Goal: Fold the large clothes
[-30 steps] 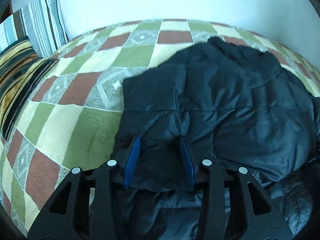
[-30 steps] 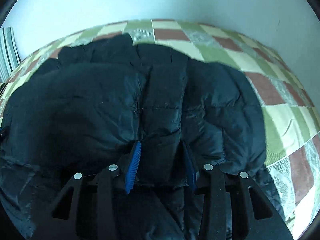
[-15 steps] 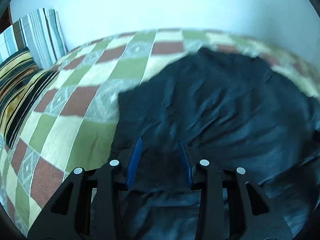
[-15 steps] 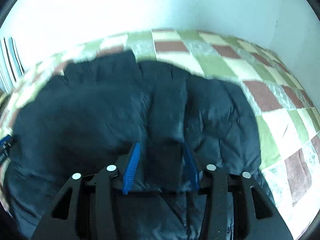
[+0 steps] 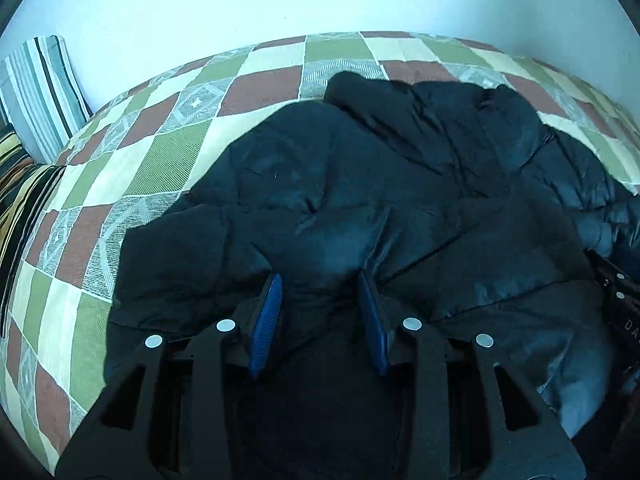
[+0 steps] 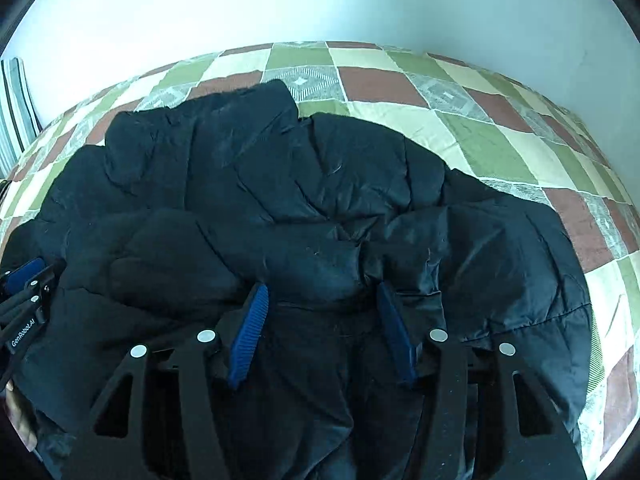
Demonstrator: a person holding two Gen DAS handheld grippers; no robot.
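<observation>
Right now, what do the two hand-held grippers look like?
Both look alike. The left hand-held gripper has a black angular frame with triangular cut-outs, round silver studs on its linkage and blue ribbed pads. The right hand-held gripper matches, with blue pads too. Seen from the right wrist, the left one's side bears white lettering, "GenRobot.AI". No cables or sleeves show.

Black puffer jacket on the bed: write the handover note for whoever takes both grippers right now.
Left gripper: jaws set around a fold of the black puffer jacket; the dark frames do not settle whether the pads press on it.
Right gripper: jaws opening, jacket fabric between them; the grip looks to be letting go.
Jacket: lies bunched on the checked bedspread, near edge folded up towards the far side. Striped pillows stand at the bed's left end.
Done: one fold brought over, judging by the doubled layers.
Left: free both grippers, flatten the bundle, probably fold again to a compact shape.
</observation>
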